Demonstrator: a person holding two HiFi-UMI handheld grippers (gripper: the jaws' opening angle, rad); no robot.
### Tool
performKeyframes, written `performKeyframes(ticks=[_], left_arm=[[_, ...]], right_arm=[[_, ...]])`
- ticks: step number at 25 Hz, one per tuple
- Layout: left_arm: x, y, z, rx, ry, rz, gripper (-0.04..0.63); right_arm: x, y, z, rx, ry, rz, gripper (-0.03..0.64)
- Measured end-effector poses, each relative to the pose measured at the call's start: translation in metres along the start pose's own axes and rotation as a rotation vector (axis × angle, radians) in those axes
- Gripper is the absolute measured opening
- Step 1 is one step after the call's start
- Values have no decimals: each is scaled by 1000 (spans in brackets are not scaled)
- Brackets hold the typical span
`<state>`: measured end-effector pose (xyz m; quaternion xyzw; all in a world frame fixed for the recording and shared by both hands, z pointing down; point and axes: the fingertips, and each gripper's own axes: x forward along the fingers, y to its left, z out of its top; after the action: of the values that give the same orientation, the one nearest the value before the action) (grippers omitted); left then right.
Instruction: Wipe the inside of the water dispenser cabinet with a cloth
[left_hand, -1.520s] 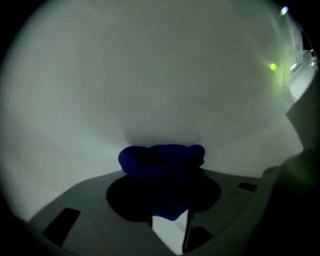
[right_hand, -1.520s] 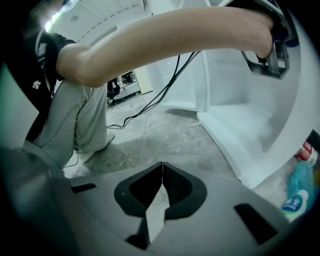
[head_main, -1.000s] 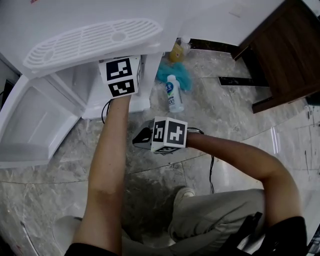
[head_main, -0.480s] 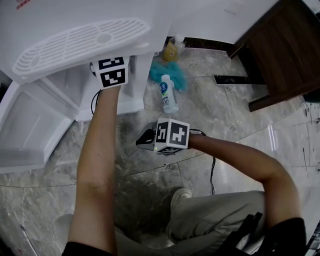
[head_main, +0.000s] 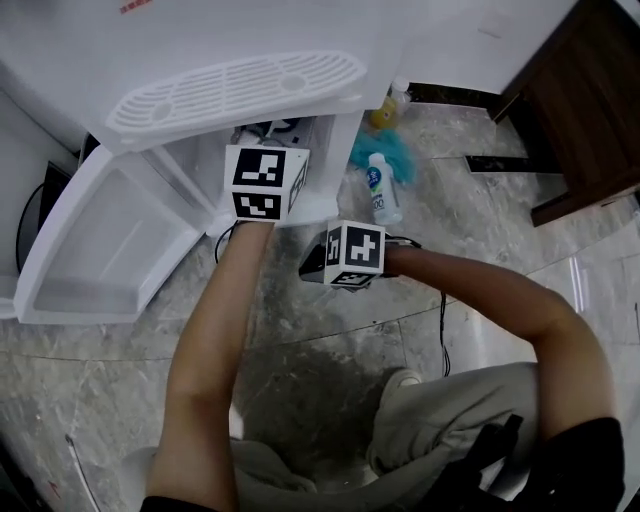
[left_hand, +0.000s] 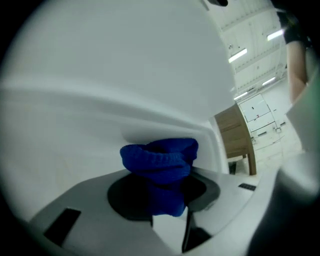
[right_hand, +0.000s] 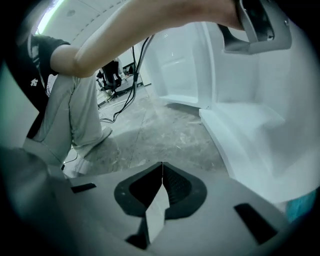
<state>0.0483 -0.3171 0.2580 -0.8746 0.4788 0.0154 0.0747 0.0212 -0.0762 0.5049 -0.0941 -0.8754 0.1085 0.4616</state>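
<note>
The white water dispenser's cabinet (head_main: 190, 170) stands open under its drip grille (head_main: 235, 90), with the door (head_main: 110, 240) swung out to the left. My left gripper (left_hand: 169, 220) reaches into the cabinet; its marker cube (head_main: 265, 180) shows just below the grille. It is shut on a bunched blue cloth (left_hand: 160, 165), which lies against the white inner wall (left_hand: 100, 115), and the jaws have just closed a little tighter on it. My right gripper (right_hand: 162, 167) is shut and holds nothing. It hovers over the stone floor beside the left forearm, its cube (head_main: 355, 255) in front of the cabinet.
A white bottle (head_main: 380, 190), a teal cloth (head_main: 362, 150) and a yellowish bottle (head_main: 388, 110) lie on the floor right of the dispenser. Dark wooden furniture (head_main: 585, 110) stands at the far right. Cables (head_main: 445, 320) run by the person's leg (right_hand: 65, 120).
The left gripper pushed deeper under the grille, then came back out a little with the cloth. The right gripper has closed in on the left forearm and stays shut.
</note>
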Motion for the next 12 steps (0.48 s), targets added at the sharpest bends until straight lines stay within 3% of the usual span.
performKeyframes(ticks=[4,6,8,12], left_arm=[[-36,-26,-8,-25,50,-162,146],[-57,-37,-18,-2,129,-261,146],[-77,-40,-28,68,231,-342,146],[-122,-19,-50,135,413,-393,146]], right_arm=[[12,8,11,-60,52,15,-2],[17,13,17,-97,77,27,-2],[21,14,25,-123,92,34,-2],[22,7,38,-82,76,9,-2]])
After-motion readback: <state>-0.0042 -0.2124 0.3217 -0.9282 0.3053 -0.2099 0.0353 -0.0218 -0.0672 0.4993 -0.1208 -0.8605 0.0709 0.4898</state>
